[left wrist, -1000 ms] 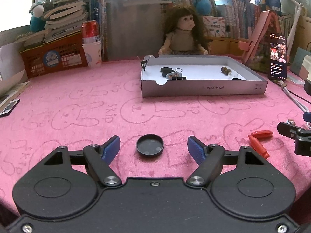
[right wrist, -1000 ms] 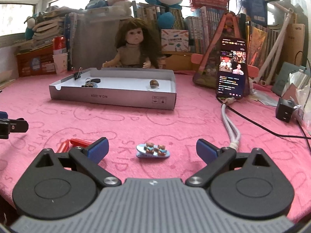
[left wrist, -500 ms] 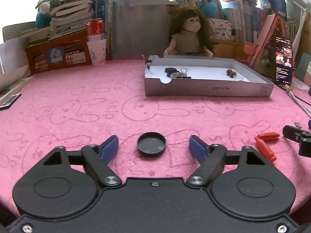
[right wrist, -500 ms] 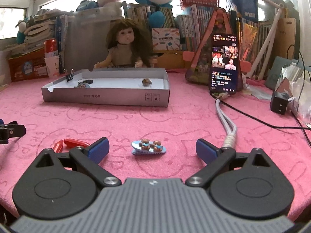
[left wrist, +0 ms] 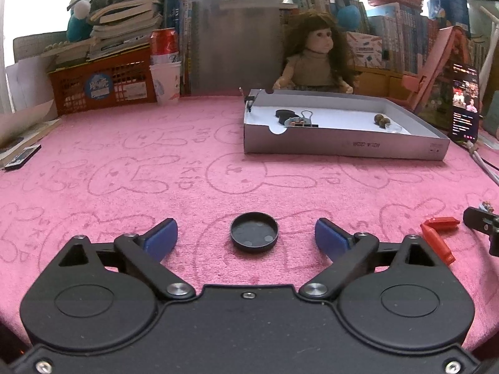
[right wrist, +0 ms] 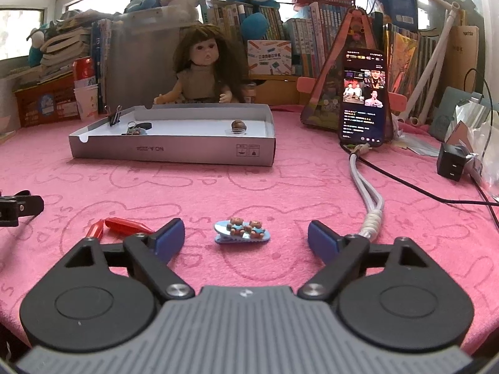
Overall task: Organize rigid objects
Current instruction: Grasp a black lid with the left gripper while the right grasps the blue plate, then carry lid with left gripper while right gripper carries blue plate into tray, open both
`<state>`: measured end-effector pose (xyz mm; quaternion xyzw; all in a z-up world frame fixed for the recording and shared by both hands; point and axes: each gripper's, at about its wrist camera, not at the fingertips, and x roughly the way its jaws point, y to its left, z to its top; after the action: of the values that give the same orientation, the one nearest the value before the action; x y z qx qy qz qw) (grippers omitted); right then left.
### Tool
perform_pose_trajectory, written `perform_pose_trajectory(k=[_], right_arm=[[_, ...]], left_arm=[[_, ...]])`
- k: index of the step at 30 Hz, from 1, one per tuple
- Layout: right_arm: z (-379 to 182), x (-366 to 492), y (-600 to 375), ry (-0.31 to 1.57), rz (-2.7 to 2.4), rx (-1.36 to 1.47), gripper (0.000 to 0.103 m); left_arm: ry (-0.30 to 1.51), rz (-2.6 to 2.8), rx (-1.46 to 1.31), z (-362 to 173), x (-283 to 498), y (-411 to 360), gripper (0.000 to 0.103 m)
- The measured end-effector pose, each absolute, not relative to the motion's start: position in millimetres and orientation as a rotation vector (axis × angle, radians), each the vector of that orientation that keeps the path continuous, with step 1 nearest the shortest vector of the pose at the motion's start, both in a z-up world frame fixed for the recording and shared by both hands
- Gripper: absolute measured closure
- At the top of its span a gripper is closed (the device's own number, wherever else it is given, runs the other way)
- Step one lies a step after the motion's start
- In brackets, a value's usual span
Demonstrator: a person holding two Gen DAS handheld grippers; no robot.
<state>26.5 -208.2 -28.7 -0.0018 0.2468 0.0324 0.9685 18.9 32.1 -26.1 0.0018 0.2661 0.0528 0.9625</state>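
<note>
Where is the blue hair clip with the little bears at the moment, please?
In the right wrist view, the blue hair clip lies on the pink cloth between the open right gripper's fingers, with the red clip to its left.

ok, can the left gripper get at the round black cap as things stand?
Probably yes: the left gripper is open, the round black cap lies between its fingers on the pink cloth, nothing in between.
</note>
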Motion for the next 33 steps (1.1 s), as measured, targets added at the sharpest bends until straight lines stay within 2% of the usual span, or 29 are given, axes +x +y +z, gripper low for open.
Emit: perform_pose_trajectory(k=[6,8,10,14,16,33], right_arm=[[-26.8,21.7,-208.0,0.495,0.114,0.011,0.029],[-26.3,20.1,-207.3,0.492,0.118,0.009,0.034],[-25.9,19.5,-207.7,0.487,0.110,0.014,0.045],[-24.6,21.0,-211.1,0.487,0.093,0.032,0.055],[-24.0,20.8,-211.3,0.489,0.092,0.026,0.061],[-7.0,33.8,-200.9,0.460,0.165,0.051,0.061]], left_arm=[[0.536,0.059,0.026,-24.2,13.4,28.1,0.030],[0.536,0.041,0.035,-23.0,12.3,25.2,0.042],[0.535,0.024,0.044,-22.1,10.3,21.4,0.052],[0.532,-0.006,0.073,-20.7,7.2,13.2,0.073],[0.537,-0.007,0.077,-19.4,6.6,10.4,0.073],[0.548,-0.040,0.030,-5.3,25.1,6.2,0.073]])
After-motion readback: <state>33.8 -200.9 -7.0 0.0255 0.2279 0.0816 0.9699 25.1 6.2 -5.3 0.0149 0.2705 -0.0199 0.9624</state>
